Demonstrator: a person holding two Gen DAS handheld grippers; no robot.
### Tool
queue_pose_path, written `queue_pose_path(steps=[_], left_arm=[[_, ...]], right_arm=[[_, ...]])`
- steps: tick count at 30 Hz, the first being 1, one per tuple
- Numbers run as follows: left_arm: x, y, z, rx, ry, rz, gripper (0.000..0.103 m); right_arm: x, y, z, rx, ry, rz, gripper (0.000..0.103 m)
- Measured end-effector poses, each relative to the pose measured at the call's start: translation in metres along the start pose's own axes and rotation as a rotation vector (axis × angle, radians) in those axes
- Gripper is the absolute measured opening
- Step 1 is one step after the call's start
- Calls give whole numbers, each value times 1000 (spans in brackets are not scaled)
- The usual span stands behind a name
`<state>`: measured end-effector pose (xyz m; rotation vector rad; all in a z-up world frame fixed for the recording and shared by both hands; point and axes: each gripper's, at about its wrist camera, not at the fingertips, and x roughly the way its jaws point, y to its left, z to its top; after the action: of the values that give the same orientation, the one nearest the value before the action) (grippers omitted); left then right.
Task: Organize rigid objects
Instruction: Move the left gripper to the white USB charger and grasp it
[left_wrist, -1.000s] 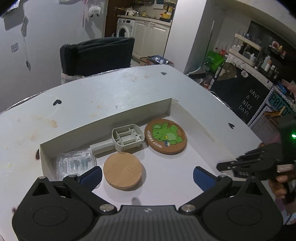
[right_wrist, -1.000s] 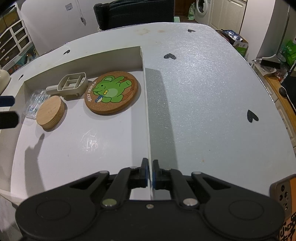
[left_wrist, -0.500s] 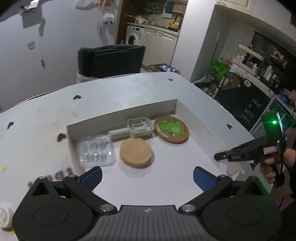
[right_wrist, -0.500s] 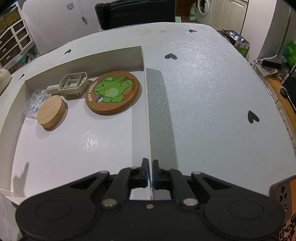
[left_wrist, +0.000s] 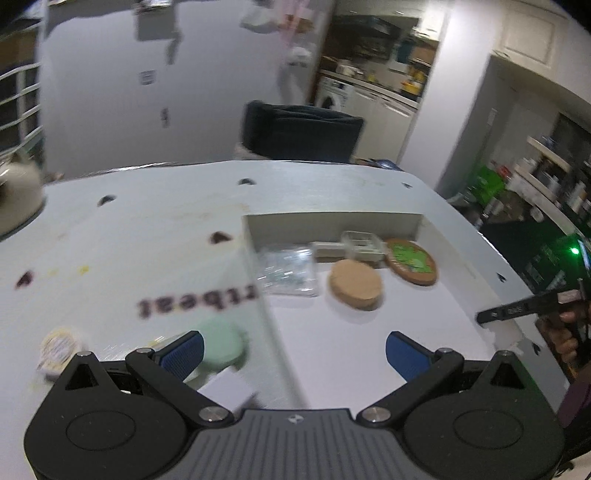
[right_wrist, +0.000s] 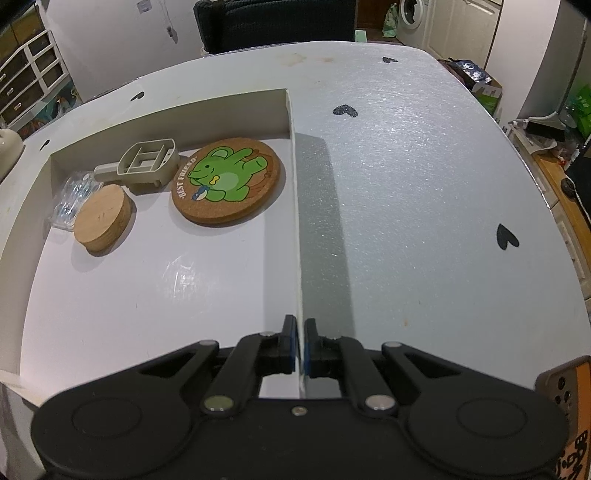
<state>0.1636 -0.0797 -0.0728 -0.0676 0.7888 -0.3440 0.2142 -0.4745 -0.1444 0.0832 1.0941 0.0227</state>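
White and dotted with small dark hearts, the tabletop (right_wrist: 424, 177) carried a shallow white tray (right_wrist: 291, 155) with low walls. The right hand-held gripper (right_wrist: 300, 345) was clamped narrow on the tray's near right wall, the thin edge pinched between its blue pads. Ahead of it and to its left, toward the tray's far end, lay a cork coaster with a green cartoon animal (right_wrist: 227, 181). Farther left sat a plain round wooden disc (right_wrist: 101, 218), and just beyond the disc a beige plastic piece with a handle (right_wrist: 142, 162) rested near the back wall, touching or nearly touching the coaster. A clear plastic packet (right_wrist: 70, 199) lay in the far left corner, partly tucked behind the disc.

The left hand-held gripper (left_wrist: 293, 352) hung with its jaws wide and nothing between them, straddling the tray's left wall. Just by its left fingertip, outside the tray, lay a pale green round lid (left_wrist: 221, 345), and farther left a small cream-coloured round thing (left_wrist: 61, 347), too blurred to name. A white block (left_wrist: 227, 391) sat close under that gripper.
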Motion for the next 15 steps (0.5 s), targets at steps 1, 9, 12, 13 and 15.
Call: queue_pose_path(steps=[1, 9, 12, 13, 15], left_arm=[[-3, 6, -4, -14, -4, 16, 103], [-9, 39, -31, -71, 8, 94, 103], [-5, 45, -41, -77, 37, 87, 103], [-4, 45, -44, -76, 47, 77, 103], [1, 46, -49, -68, 62, 54, 102]], right_arm=[[0, 0, 0, 0, 0, -1, 4], [0, 1, -1, 2, 0, -4, 4], [0, 1, 0, 2, -1, -4, 5], [0, 1, 0, 2, -1, -4, 5], [0, 1, 0, 2, 0, -5, 5]])
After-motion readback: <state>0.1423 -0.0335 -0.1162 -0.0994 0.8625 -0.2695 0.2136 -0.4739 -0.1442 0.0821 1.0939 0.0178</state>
